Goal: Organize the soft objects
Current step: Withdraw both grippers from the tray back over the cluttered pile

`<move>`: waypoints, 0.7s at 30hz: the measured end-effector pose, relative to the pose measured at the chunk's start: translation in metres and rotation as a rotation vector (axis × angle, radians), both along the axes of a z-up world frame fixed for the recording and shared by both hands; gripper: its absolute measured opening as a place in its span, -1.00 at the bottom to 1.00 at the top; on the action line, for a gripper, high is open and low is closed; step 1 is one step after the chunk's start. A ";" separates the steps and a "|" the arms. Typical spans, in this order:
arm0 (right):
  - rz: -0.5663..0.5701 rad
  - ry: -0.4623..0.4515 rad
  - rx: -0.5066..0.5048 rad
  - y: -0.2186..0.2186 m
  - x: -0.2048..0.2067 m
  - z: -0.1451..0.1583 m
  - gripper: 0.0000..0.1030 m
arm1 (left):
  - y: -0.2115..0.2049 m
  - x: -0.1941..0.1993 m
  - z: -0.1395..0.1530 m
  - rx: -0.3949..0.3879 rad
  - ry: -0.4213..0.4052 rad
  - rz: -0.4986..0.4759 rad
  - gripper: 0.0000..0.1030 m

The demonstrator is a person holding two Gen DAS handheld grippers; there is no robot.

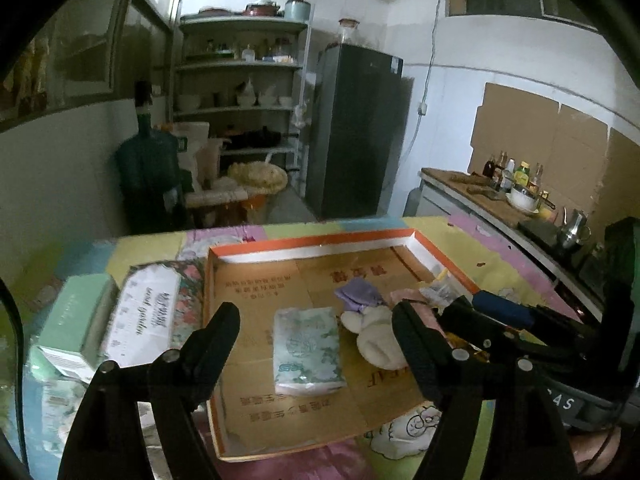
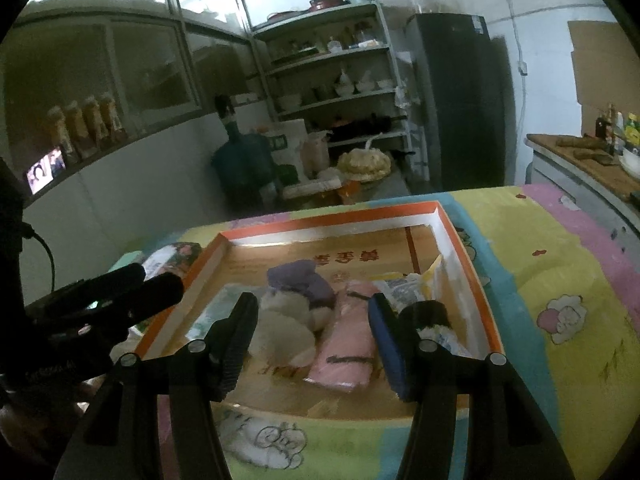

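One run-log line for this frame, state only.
left hand-held gripper: open, empty | right hand-held gripper: open, empty | tissue pack, pink cloth: in cardboard tray

Beyond the fingertips we see a dim kitchen with white walls (image 1: pixel 500 40). Straight ahead of the fingers stands an open metal shelf unit (image 1: pixel 240 68) stacked with bowls and pots, and just right of it a tall dark refrigerator (image 1: pixel 356 128). A large dark water jug (image 1: pixel 148 168) sits on the floor to the left of the fingers, below glazed wall cabinets (image 2: pixel 120 68). Off to the right runs a wooden countertop (image 1: pixel 480 196) crowded with bottles, backed by cardboard sheets (image 1: pixel 540 132) on the wall.
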State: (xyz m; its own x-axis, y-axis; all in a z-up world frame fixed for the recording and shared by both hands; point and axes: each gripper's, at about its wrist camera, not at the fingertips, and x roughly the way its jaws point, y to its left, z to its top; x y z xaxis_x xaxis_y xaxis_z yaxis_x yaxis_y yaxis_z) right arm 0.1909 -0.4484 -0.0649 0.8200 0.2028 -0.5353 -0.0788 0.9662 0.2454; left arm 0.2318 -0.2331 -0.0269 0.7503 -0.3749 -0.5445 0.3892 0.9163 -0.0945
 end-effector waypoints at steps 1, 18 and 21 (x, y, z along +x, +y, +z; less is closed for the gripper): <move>0.001 -0.006 0.001 0.002 -0.003 0.002 0.15 | 0.002 -0.003 0.002 -0.001 -0.010 0.003 0.52; 0.064 -0.114 0.075 0.053 -0.061 0.035 0.49 | 0.066 -0.057 0.028 -0.030 -0.154 0.066 0.73; 0.074 -0.125 0.081 0.065 -0.069 0.039 0.49 | 0.077 -0.066 0.031 -0.041 -0.158 0.075 0.73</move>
State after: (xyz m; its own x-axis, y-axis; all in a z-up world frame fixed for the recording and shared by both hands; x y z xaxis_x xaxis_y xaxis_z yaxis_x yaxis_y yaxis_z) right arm 0.1219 -0.3834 -0.0260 0.8607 0.3032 -0.4091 -0.1837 0.9342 0.3059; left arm 0.1661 -0.1557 0.0037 0.8518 -0.3341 -0.4035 0.3330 0.9399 -0.0752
